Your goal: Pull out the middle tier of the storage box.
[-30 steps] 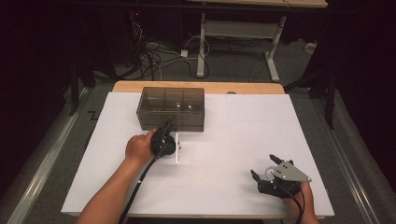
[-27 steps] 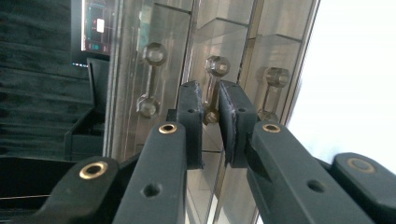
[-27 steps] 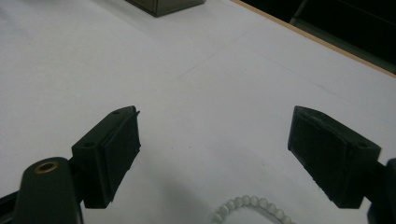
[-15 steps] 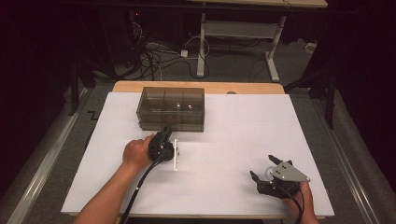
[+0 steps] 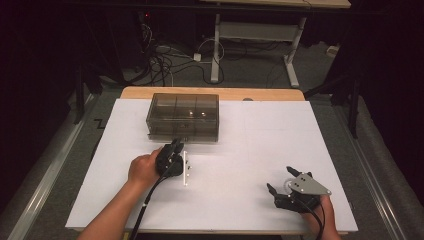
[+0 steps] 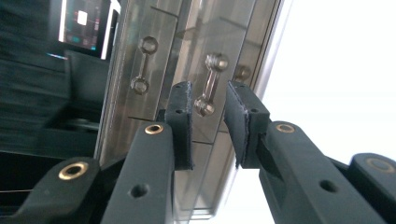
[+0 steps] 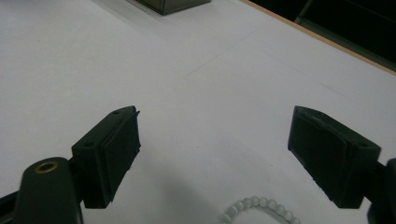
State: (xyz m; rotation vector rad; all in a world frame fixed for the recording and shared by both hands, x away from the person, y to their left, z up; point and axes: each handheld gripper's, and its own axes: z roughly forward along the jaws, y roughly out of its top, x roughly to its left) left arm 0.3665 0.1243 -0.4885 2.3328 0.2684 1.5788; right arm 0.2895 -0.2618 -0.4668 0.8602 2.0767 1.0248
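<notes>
Left gripper (image 6: 208,123) at the front of the drawer box (image 5: 183,116); jaws just opened a bit, narrow gap, drawer handle (image 6: 210,84) between the pads, untouched. Right gripper (image 7: 212,158) well right of the box, jaws wide apart, holding nothing, bead bracelet (image 7: 254,210) beneath.

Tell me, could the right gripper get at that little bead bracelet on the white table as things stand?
Probably yes. The right gripper has its jaws spread wide, and the bead bracelet lies on the bare white table just below the gap between them, with nothing in between.
</notes>
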